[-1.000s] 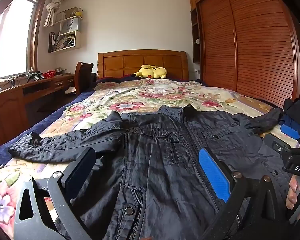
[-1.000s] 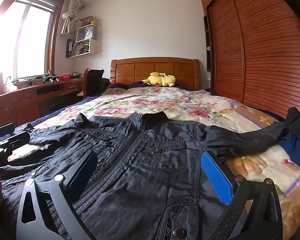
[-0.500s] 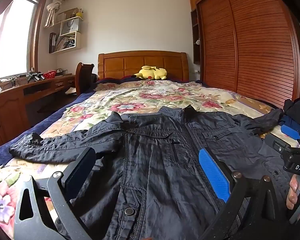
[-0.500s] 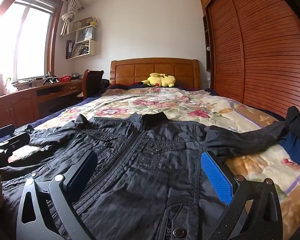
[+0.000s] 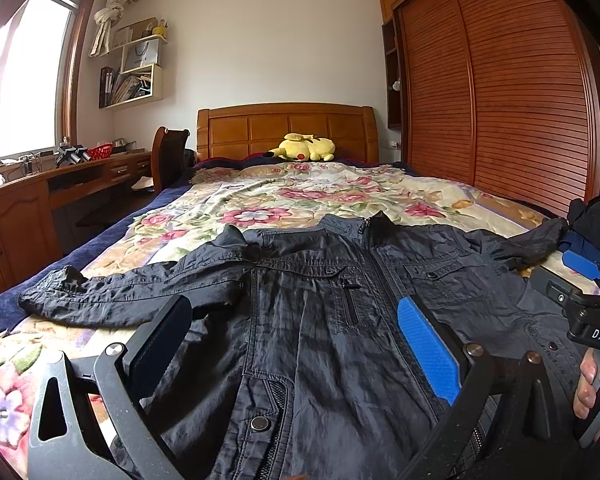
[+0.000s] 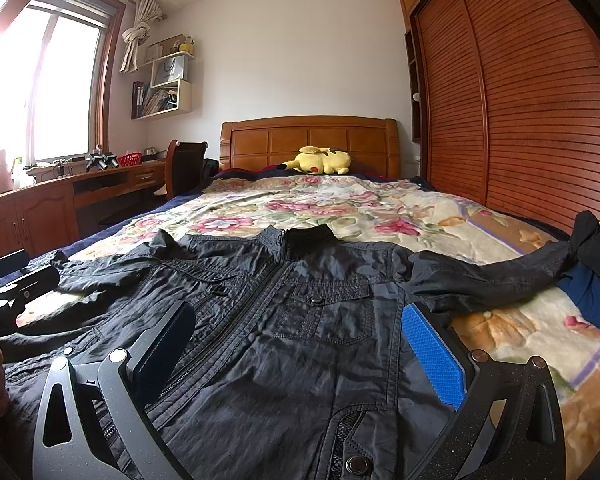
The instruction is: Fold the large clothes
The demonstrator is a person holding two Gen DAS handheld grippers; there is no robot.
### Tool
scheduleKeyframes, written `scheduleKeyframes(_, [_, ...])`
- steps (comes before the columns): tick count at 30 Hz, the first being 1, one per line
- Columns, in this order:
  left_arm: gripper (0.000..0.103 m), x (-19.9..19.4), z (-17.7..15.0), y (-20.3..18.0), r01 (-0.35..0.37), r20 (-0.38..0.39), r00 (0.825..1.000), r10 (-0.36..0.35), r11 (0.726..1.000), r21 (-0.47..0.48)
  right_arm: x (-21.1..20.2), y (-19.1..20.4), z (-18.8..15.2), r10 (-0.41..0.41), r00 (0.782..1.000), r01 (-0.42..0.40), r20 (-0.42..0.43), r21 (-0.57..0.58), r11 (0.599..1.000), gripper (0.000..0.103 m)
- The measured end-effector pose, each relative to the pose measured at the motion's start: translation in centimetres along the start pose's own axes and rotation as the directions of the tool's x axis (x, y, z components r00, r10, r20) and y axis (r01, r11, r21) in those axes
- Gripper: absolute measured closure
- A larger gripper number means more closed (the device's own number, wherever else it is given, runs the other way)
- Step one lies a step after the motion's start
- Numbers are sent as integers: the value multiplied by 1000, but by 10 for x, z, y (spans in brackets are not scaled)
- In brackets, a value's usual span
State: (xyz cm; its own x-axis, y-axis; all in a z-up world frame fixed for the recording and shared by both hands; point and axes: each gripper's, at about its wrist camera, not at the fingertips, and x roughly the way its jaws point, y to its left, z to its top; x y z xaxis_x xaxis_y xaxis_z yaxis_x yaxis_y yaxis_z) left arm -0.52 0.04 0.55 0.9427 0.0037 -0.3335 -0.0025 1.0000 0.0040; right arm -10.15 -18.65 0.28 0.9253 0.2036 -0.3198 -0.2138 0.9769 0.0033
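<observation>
Jacket (image 5: 332, 320) in dark cloth lies flat, front up, on the flowered bedspread (image 5: 300, 192) straight ahead of both my tools, collar away from me and sleeves out to either side. Beyond it stand the wooden headboard (image 5: 288, 128) and a yellow plush toy (image 5: 304, 148), with a dark clothes heap (image 6: 596, 248) touching the sleeve end off my right gripper (image 6: 296, 356). My left gripper (image 5: 296, 340) and right one both hover spread wide, grasping nothing; the hem is cut off below them.

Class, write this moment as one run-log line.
stage: pre-fold | jacket: flat on bed, zipped, sleeves spread | left gripper: open, above hem | right gripper: open, above hem
</observation>
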Motion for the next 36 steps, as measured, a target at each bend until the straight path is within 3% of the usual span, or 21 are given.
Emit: scheduleKeyframes(36, [0, -1, 1, 1, -3, 12, 1000, 3, 1000, 0, 2, 0, -2, 3, 1000, -3, 0, 9, 1000, 0])
